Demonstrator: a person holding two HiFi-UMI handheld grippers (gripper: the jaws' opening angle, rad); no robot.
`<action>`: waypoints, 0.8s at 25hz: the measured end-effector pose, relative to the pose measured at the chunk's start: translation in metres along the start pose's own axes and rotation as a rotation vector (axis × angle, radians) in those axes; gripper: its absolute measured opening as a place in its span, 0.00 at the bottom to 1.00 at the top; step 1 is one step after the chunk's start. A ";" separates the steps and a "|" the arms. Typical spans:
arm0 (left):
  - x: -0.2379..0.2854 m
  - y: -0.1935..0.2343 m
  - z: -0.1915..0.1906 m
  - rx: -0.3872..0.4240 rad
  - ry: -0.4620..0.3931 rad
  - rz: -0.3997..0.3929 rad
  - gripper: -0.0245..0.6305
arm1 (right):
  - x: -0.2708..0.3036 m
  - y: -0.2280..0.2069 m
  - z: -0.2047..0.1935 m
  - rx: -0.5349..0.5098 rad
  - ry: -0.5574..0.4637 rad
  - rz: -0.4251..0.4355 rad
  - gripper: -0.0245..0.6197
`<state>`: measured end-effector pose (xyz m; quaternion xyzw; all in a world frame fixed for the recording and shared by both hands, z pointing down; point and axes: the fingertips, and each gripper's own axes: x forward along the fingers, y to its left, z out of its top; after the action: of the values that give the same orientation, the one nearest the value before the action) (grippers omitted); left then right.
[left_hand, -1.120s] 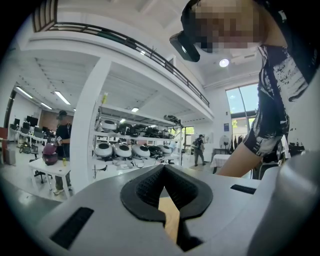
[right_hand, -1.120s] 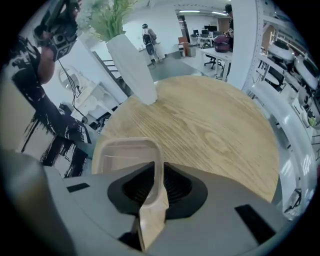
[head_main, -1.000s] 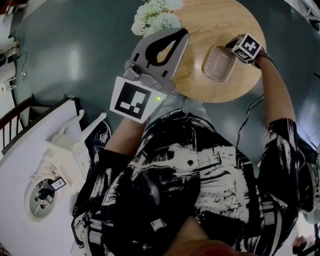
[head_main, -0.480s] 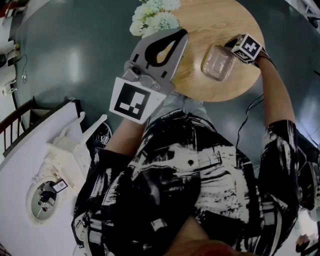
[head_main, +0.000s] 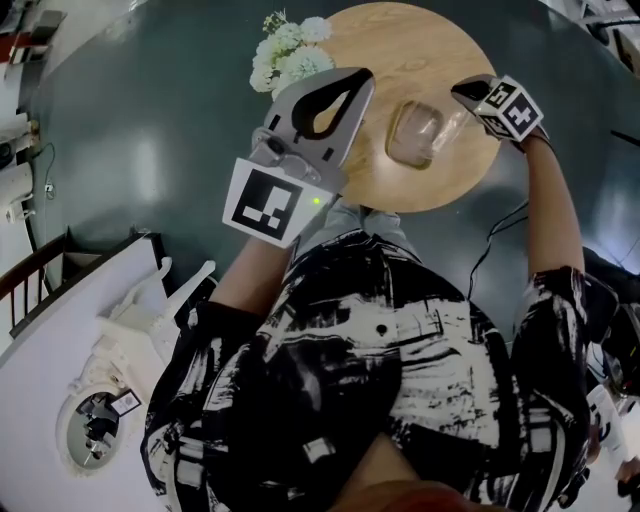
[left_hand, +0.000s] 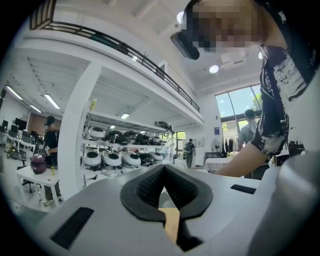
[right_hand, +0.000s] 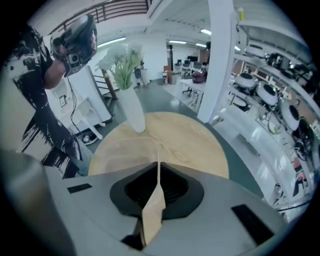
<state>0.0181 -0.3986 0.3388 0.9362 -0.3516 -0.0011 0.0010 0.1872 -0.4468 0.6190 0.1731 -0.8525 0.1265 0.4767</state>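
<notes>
Container, clear rectangular plastic (head_main: 413, 133): thin wall is being pinched between the jaws of the right gripper (head_main: 468, 95), body ahead of it, round wooden table (head_main: 400, 40) beneath. Level, firm hold judged advisable. Left gripper (head_main: 325, 100), jaws together, empty, is being held alongside.

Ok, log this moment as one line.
left gripper: shut, empty | right gripper: shut on clear plastic container wall, over round wooden table | flower vase: upright on table
</notes>
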 end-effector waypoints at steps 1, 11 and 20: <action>0.001 -0.003 0.004 0.007 -0.006 -0.008 0.04 | -0.016 -0.005 0.007 0.008 -0.042 -0.048 0.06; 0.015 -0.021 0.064 0.101 -0.092 -0.054 0.04 | -0.250 -0.026 0.098 0.235 -0.721 -0.686 0.06; 0.029 0.002 0.113 0.175 -0.119 0.028 0.04 | -0.376 0.021 0.088 0.334 -0.930 -1.000 0.06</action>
<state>0.0381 -0.4190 0.2260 0.9259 -0.3629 -0.0259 -0.1016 0.2929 -0.3954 0.2507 0.6513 -0.7554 -0.0657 0.0307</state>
